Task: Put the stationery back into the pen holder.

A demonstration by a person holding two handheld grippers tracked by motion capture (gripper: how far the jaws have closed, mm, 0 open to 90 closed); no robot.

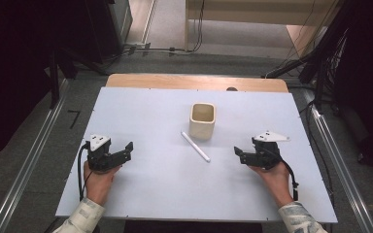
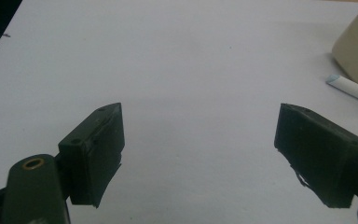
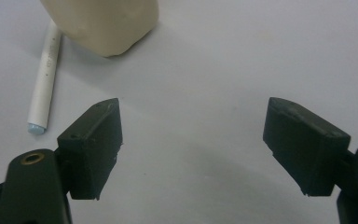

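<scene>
Surface (image 1: 165, 194): smooth, matt white board; a strip of pale wood grain (image 1: 196, 81) shows along its far edge, beyond both tongs. Left tongs (image 2: 200, 140) and right tongs (image 3: 193, 140): matt black plastic, faintly scuffed at the edges. Cup (image 1: 203, 120), between and beyond the tongs: cream, matt, smooth-walled. Pen (image 1: 195, 146), just before the cup: smooth white plastic, slightly glossy.

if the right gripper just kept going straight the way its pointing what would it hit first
Probably nothing at once: bare table lies between the right gripper and beyond. The cream cup and white pen sit off to one side, though depth is unclear.
</scene>
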